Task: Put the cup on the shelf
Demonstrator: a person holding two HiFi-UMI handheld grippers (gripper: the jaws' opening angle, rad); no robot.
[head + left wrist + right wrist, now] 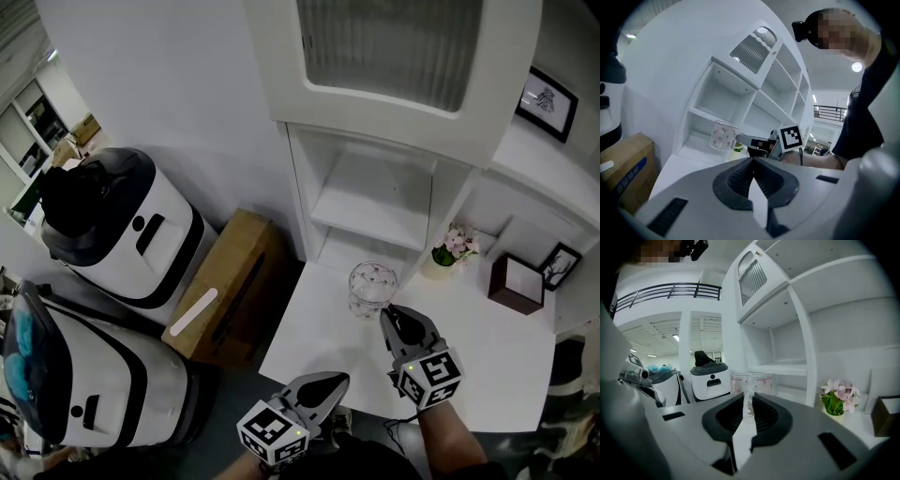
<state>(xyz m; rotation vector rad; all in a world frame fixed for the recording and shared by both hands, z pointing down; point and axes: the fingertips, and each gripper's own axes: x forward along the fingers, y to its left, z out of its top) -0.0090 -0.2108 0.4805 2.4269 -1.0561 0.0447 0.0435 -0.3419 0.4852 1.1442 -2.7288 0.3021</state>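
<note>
Right tongs (386,315) forward, tight on cup (372,284)

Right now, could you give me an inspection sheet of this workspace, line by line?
Surface: white counter in front of the shelf unit.
Job's things: clear dotted glass cup in front of the white shelf unit; nothing seen in the two nearest compartments.
Clutter: pink potted flowers, dark brown box, small picture frame.
Grippers: right gripper shut on the cup; left gripper shut, empty.
Cables: thin dark cable at the right gripper.
Surroundings: cardboard box, white-and-black machines beside the counter.
</note>
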